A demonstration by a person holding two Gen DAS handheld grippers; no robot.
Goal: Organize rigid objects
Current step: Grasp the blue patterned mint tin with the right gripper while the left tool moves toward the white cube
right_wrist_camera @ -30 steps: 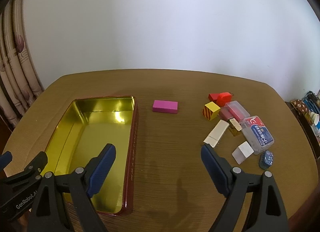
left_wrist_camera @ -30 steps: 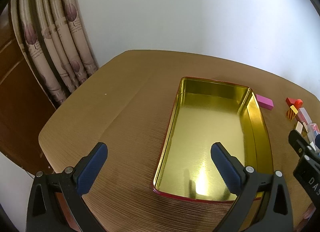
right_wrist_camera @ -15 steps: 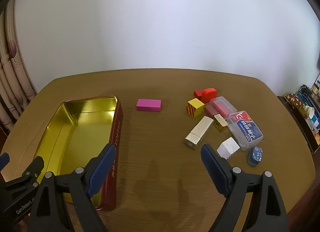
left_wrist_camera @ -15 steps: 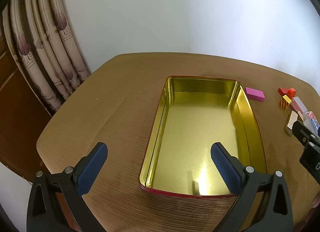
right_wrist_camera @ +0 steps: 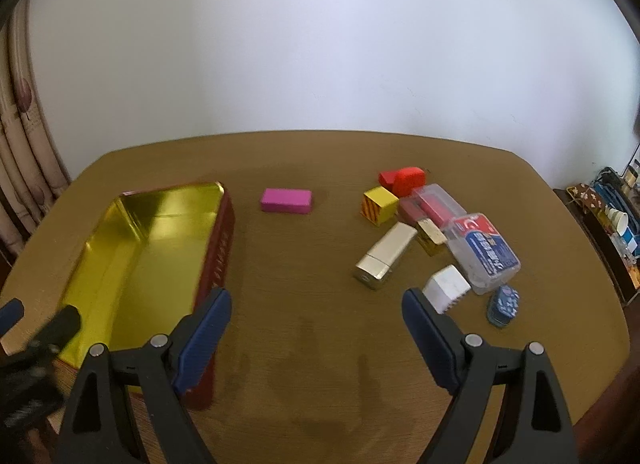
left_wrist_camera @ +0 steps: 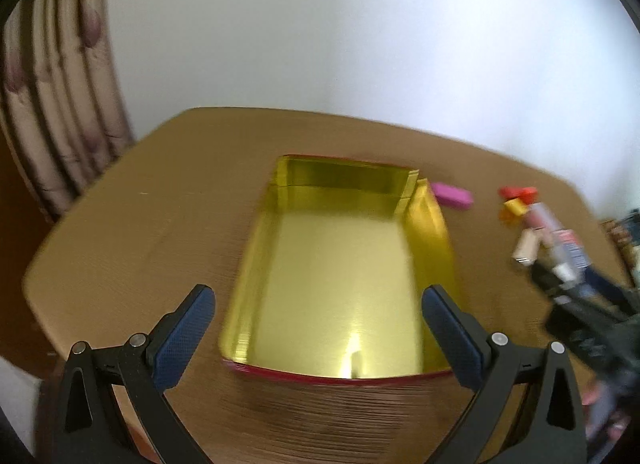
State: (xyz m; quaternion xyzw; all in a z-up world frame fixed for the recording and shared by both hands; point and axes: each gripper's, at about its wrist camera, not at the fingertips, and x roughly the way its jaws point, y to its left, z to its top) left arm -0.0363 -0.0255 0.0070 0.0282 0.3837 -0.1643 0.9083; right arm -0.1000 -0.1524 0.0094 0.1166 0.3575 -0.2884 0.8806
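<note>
- Two hand-held grippers, left (left_wrist_camera: 318, 306) and right (right_wrist_camera: 316, 310), gape wide, holding nothing.
- Brown worktop (right_wrist_camera: 304, 344) meets white wall (right_wrist_camera: 320, 43) far; curtain (left_wrist_camera: 52, 111) left.
- Gold tin (right_wrist_camera: 148, 256) near-left.

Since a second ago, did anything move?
Only the grippers moved: the right gripper came nearer the white block, and the left gripper swung over the gold tin. Both stayed open and empty. The pink block and the rest stayed put.

Left view motion-blurred; glare on the gold tin (left_wrist_camera: 352, 340); fisheye edges dark.
</note>
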